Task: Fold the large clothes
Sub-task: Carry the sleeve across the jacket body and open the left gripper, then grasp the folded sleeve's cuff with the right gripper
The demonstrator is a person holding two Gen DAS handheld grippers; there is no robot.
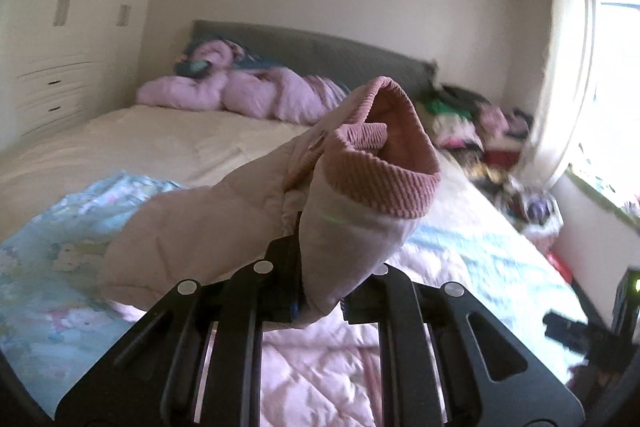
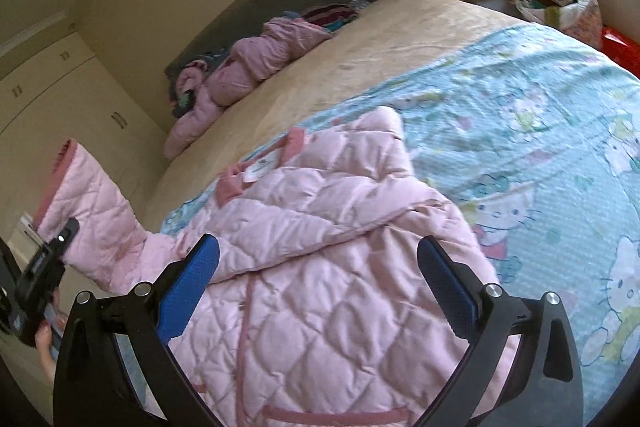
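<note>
A pale pink quilted jacket (image 2: 320, 247) lies on the blue cartoon-print sheet (image 2: 540, 131) of the bed. My left gripper (image 1: 298, 239) is shut on the jacket's sleeve (image 1: 352, 195), whose ribbed darker-pink cuff (image 1: 384, 163) stands up in front of the camera. In the right wrist view the same sleeve (image 2: 92, 203) is lifted at the left, with the left gripper (image 2: 66, 233) and a hand (image 2: 46, 343) holding it. My right gripper (image 2: 320, 267) hovers above the jacket's body, its blue pads (image 2: 188, 291) wide apart and open, nothing between them.
A lilac puffy garment (image 1: 248, 91) lies by the grey headboard (image 1: 320, 51). A heap of mixed clothes (image 1: 472, 127) is piled at the bed's far right near a curtain and window. White wardrobe and drawers (image 1: 52, 91) stand on the left. The cream mattress (image 1: 180, 139) shows beyond the sheet.
</note>
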